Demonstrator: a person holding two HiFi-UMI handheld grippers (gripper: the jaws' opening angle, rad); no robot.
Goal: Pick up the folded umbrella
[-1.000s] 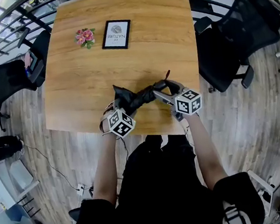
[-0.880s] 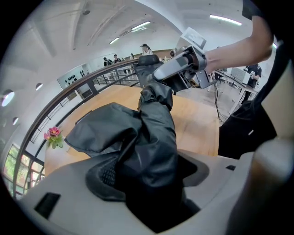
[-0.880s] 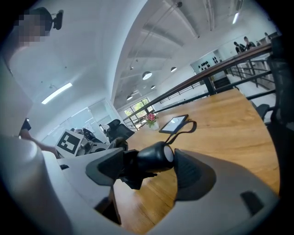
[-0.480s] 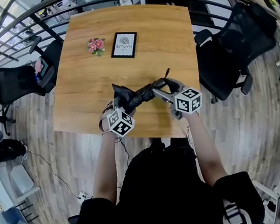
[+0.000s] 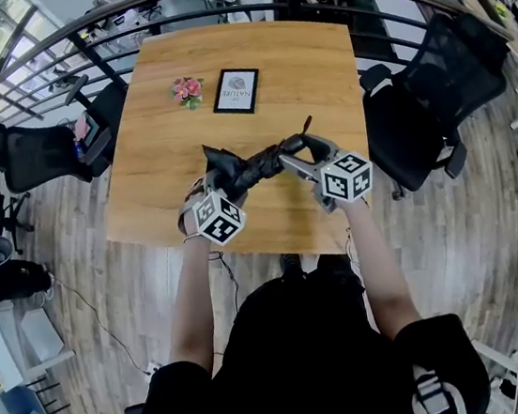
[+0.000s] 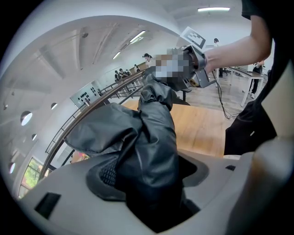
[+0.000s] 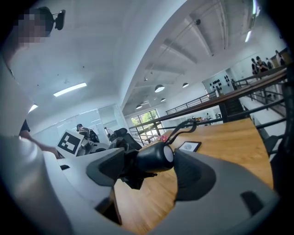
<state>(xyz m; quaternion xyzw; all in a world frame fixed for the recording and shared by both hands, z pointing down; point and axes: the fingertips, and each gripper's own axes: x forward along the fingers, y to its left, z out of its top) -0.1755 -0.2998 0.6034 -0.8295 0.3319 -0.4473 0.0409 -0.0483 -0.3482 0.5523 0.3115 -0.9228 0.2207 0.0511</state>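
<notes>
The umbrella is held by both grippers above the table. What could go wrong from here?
The left gripper holds only loose fabric of the umbrella; the cloth may slide or unfold in the grip. The right gripper, its jaws closing, pinches the smooth round handle, which might slip out. The loose strap could catch on something.

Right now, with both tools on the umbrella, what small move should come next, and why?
Probably lift a little higher, keeping it level: the left tool clamps the umbrella at its fabric end, the right tool is closing its jaws on the handle, and it seems only just clear of the table.
</notes>
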